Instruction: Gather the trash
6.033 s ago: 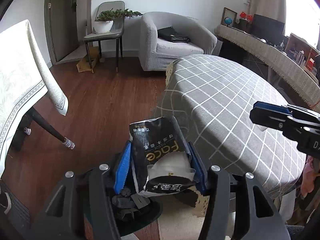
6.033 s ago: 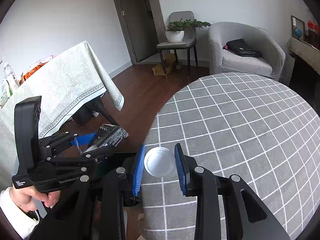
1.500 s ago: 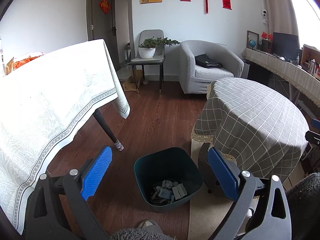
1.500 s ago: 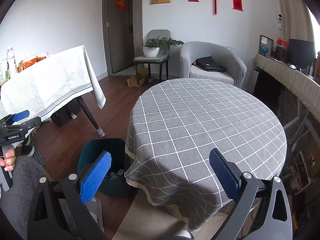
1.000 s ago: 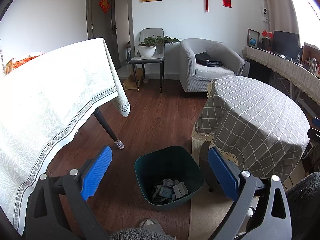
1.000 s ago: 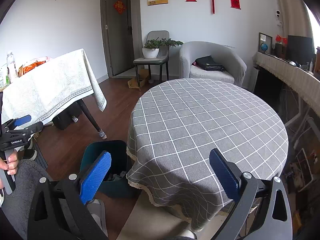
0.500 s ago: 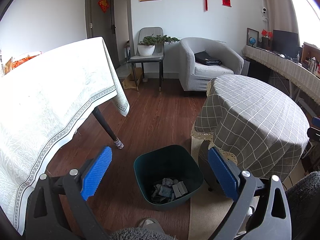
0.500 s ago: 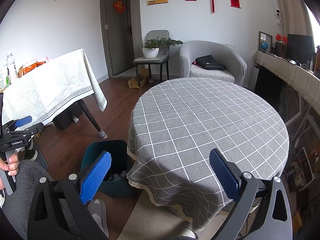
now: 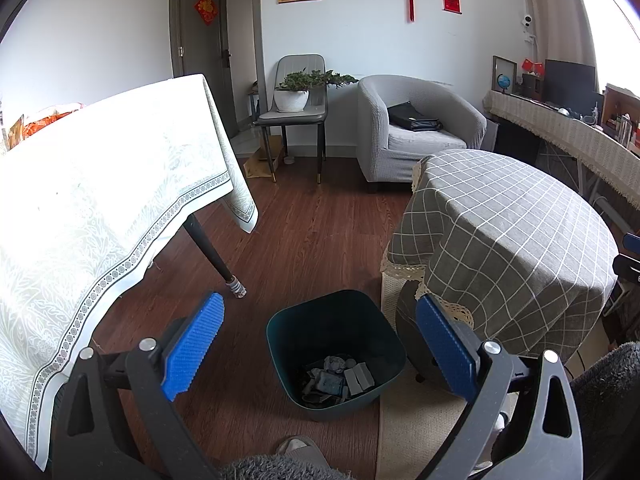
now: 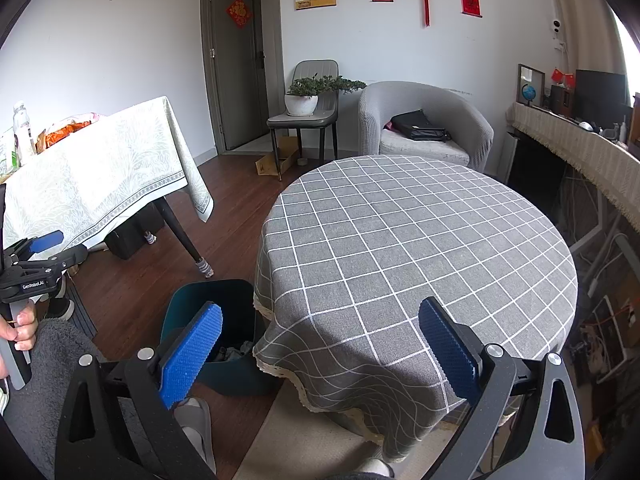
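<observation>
A dark green trash bin (image 9: 360, 324) stands on the wood floor beside the round table; crumpled grey trash (image 9: 334, 376) lies at its bottom. My left gripper (image 9: 320, 344) is open and empty, held above and in front of the bin. My right gripper (image 10: 320, 344) is open and empty, held over the near edge of the round table with the grey checked cloth (image 10: 420, 240). The bin also shows in the right wrist view (image 10: 236, 304), partly under the cloth's edge. The left gripper shows at the far left of the right wrist view (image 10: 36, 256).
A table with a white patterned cloth (image 9: 100, 208) stands at the left, its leg (image 9: 216, 256) near the bin. A grey armchair (image 9: 416, 132) and a chair with a plant (image 9: 296, 104) stand at the back. A beige rug (image 9: 416, 420) lies under the round table.
Six seconds ago the left gripper held a black packet and the right held a white lid. Now both are open and empty and pulled back. In the last second almost nothing has moved.
</observation>
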### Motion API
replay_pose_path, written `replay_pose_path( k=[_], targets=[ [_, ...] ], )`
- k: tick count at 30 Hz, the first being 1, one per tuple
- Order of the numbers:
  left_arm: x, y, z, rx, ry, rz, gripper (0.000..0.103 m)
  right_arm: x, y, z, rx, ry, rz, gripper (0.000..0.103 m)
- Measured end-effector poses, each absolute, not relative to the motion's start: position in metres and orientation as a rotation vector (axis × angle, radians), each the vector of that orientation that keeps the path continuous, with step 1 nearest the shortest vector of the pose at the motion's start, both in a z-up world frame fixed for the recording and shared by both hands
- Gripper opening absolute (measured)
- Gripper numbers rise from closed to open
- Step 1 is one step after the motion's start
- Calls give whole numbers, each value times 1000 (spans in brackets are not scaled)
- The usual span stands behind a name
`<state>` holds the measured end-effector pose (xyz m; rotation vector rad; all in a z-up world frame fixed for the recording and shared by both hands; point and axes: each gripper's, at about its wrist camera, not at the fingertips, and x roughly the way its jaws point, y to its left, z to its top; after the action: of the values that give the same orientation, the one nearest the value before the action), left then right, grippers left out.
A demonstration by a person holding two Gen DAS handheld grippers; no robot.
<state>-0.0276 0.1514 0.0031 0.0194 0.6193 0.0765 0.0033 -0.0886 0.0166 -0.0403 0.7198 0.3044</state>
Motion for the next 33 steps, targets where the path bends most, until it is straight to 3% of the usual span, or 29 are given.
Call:
replay_pose_path(
  k=[33],
  targets=[
    [-27, 143, 1, 33, 620, 60, 99, 3, -89, 16, -42, 721, 304, 100]
  ],
)
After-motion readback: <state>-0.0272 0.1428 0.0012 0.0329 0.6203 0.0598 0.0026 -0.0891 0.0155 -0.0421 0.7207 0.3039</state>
